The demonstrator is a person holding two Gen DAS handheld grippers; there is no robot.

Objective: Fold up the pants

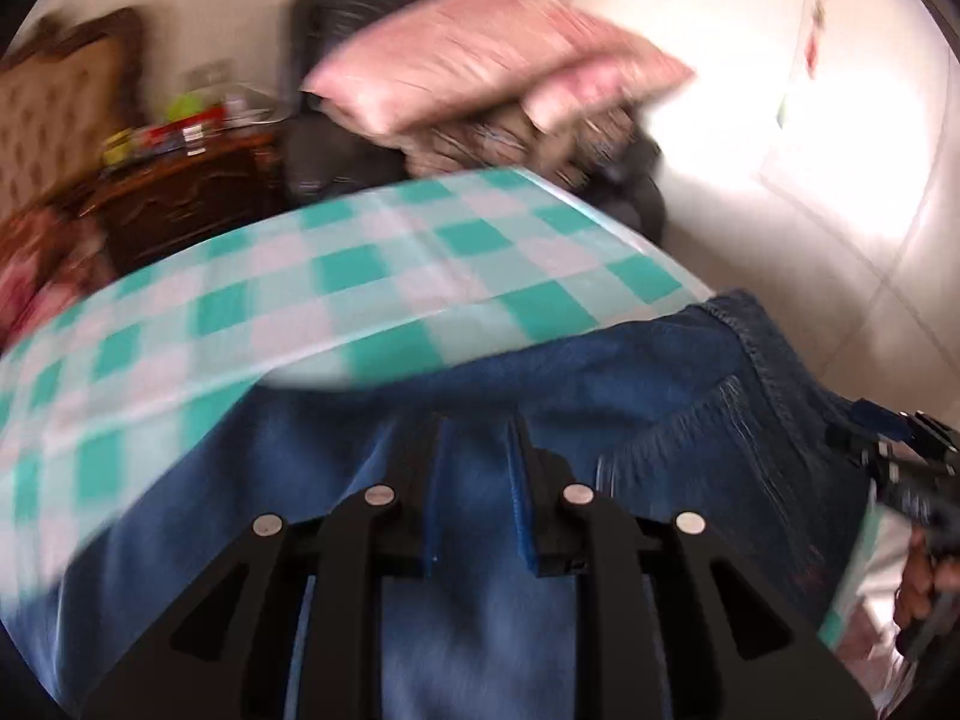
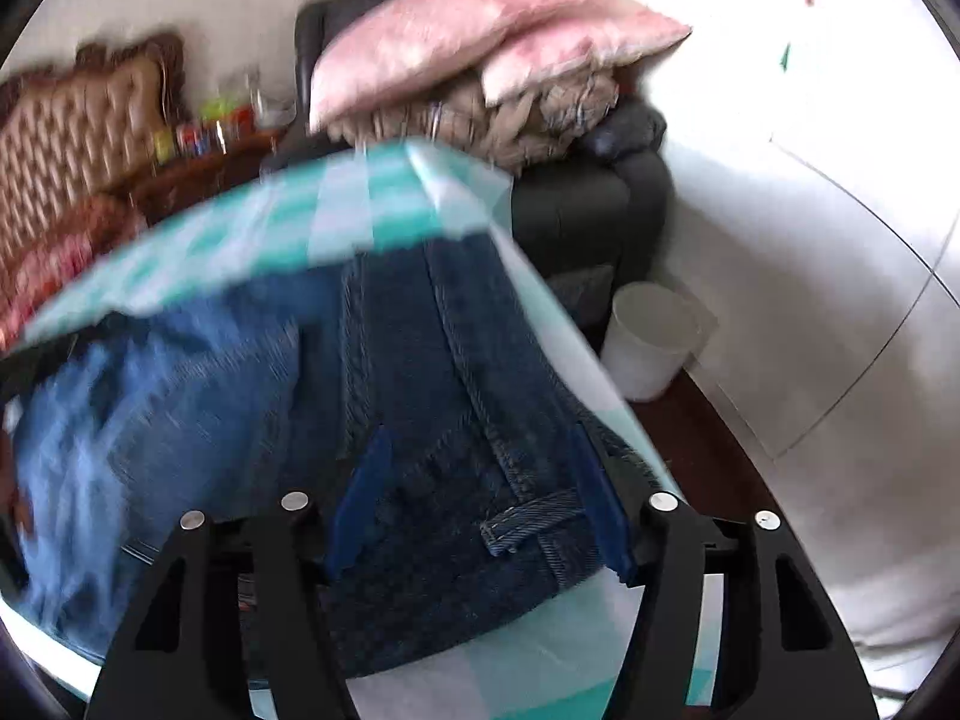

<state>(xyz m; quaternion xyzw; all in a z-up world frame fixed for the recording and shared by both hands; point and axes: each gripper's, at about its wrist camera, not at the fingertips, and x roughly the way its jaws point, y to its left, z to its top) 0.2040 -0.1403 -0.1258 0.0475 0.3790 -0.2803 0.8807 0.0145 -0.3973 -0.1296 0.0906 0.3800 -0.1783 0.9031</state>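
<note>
- left gripper (image 1: 474,438): jaws narrow, pinching a fold of the blue jeans (image 1: 480,630) on the checked tablecloth (image 1: 336,276)
- right gripper (image 2: 480,462): jaws wide, straddling the jeans' waistband, belt loop (image 2: 528,525) between, grip unclear
- no readable labels, too blurry

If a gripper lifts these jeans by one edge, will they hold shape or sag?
Likely sag: the jeans already drape in soft folds over the checked cloth. Thick seams suggest some weight. Denim probably grips rather than slides, though the cloth underneath might shift.

Your left gripper (image 1: 477,438) sits low in the frame, jaws narrowed over blue jeans (image 1: 480,378) on the checked cloth (image 1: 360,264); pink pillows (image 1: 480,60) lie above.
</note>
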